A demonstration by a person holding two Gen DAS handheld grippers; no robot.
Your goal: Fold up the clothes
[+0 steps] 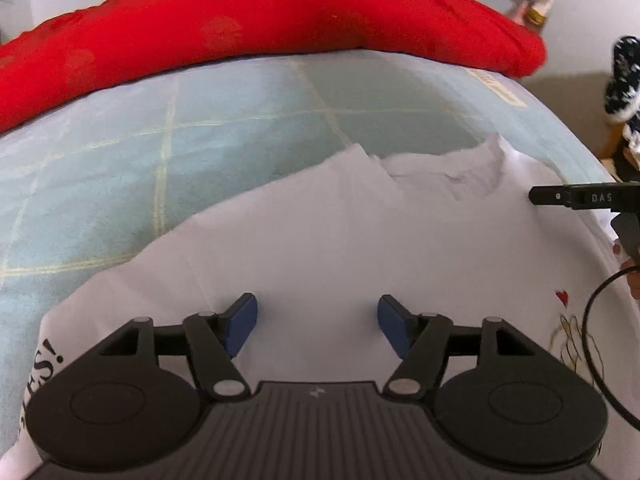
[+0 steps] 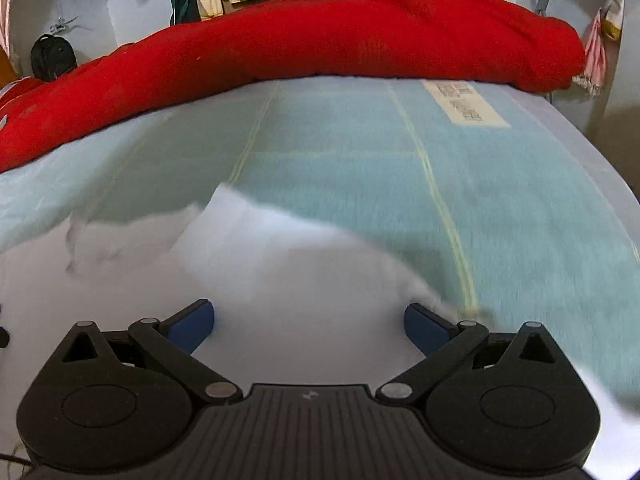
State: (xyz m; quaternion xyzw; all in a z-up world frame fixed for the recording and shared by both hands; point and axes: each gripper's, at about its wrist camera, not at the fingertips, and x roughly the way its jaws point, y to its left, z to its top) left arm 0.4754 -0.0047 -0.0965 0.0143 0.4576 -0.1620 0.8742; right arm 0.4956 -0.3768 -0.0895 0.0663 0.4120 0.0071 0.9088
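Note:
A white T-shirt (image 1: 320,232) lies spread on the light blue checked bed sheet (image 1: 120,152), with black lettering at its lower left and a small drawing with a red heart (image 1: 562,297) at the right. My left gripper (image 1: 317,322) hangs over the shirt, open, blue pads apart, nothing between them. The right gripper's finger (image 1: 560,197) shows at the right edge of the left wrist view. In the right wrist view the right gripper (image 2: 309,326) is open over the same white shirt (image 2: 260,264), near its right edge, and the cloth looks blurred.
A thick red blanket (image 2: 320,36) lies rolled along the far side of the bed. The sheet (image 2: 500,200) carries a printed label (image 2: 464,104) at the far right. Clothes hang on the back wall and a black backpack (image 2: 52,58) sits at the far left.

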